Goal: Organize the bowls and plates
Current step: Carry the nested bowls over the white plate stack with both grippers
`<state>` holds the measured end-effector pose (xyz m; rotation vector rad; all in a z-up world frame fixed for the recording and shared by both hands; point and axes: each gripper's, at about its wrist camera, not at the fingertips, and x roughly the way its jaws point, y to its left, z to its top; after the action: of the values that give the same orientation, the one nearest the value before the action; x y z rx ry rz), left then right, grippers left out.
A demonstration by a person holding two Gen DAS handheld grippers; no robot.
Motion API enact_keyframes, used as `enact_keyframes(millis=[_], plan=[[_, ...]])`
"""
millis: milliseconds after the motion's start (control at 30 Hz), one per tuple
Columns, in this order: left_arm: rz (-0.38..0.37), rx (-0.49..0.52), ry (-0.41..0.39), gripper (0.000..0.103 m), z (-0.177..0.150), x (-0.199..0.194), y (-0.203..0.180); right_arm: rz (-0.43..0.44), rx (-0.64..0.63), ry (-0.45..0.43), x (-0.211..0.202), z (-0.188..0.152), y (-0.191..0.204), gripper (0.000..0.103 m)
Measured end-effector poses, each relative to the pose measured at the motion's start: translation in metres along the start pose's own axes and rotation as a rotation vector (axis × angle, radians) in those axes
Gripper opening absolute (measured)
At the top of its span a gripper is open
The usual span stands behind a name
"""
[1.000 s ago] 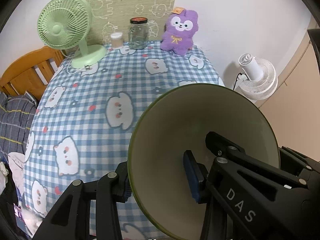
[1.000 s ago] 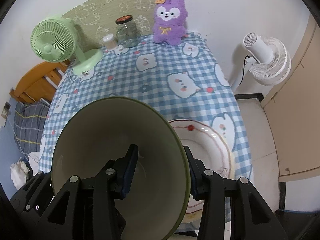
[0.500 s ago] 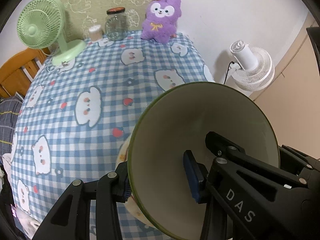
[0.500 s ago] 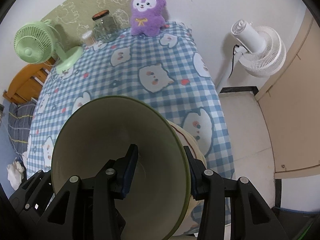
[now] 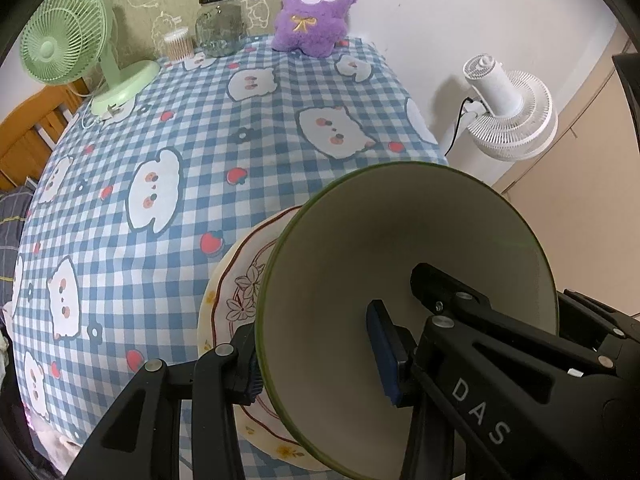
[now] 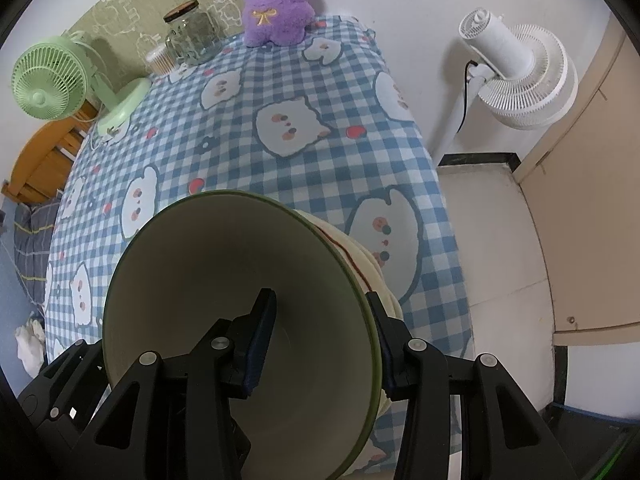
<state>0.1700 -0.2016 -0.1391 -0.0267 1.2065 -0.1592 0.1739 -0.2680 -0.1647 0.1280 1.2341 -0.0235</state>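
A cream bowl with a green rim [image 5: 400,260] [image 6: 224,280] is held between both grippers and hangs tilted just above the table's near right part. My left gripper [image 5: 316,352] is shut on the bowl's left wall, one pad inside and one finger outside. My right gripper [image 6: 320,320] is shut on the opposite wall in the same way. Under the bowl lies a cream plate [image 5: 236,292] [image 6: 360,256] with a red-brown line and flower drawings, mostly hidden by the bowl. Whether the bowl touches the plate I cannot tell.
The blue checked tablecloth [image 5: 180,128] covers the table. At its far edge stand a green desk fan [image 5: 60,44], a small swab tub [image 5: 178,43], a glass jar [image 5: 219,24] and a purple plush toy [image 5: 314,8]. A white floor fan [image 5: 508,108] stands right of the table.
Both grippers have carried the bowl down and toward the table's near right part. The plate, hidden in the left view a second ago, now shows under the bowl.
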Motion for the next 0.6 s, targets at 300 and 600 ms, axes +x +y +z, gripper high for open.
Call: enact_keyframes(millis=[300, 600], plan=[[0.002, 0.006, -0.008, 0.044, 0.000, 0.003, 0.004, -0.006, -0.011, -0.004, 0.007, 0.000, 0.004, 0.048], [0.000, -0.010, -0.009, 0.044, 0.001, 0.003, 0.017, -0.008, -0.026, -0.009, 0.010, 0.004, 0.016, 0.048]])
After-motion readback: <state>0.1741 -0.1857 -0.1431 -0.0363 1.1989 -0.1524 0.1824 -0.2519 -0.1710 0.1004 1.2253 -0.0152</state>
